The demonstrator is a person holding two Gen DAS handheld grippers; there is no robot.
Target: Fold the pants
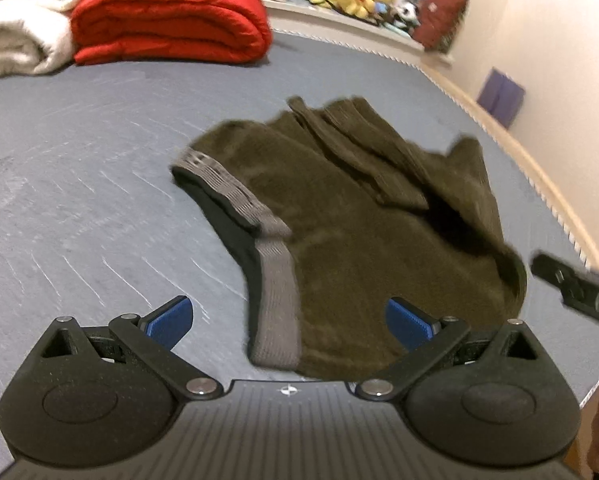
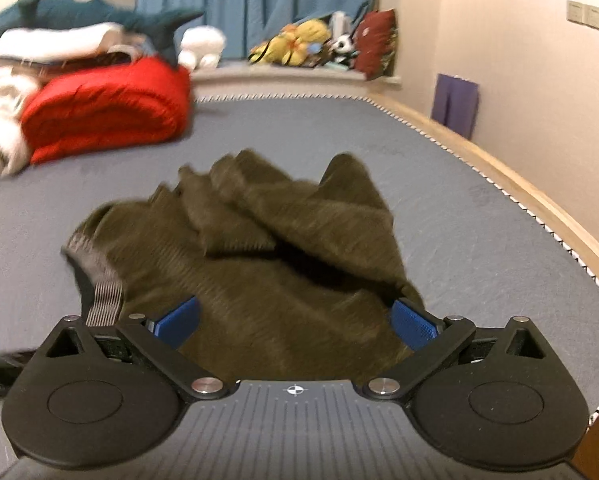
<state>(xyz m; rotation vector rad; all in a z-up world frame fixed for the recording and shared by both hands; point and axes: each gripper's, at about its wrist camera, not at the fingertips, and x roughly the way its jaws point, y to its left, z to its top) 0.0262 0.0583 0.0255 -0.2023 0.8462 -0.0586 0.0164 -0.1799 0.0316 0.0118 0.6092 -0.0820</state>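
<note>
pants (image 1: 359, 232) on bed (image 1: 79, 200), quilt (image 1: 167, 20) behind

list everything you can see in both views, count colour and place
pants: 1, olive green with grey waistband, crumpled mid-bed
bed: 1, grey-blue sheet, under everything
red quilt: 1, red, folded at far side of bed
white blanket: 1, white, left of the quilt
shark plush: 1, teal, on the pile behind the quilt
toy pile: several, mostly yellow, on far ledge
curtain: 1, blue, behind the ledge
purple item: 1, against right wall
left gripper: 1, black, blue pads, jaws open, empty
right gripper: 1, same, jaws open over pants
</note>
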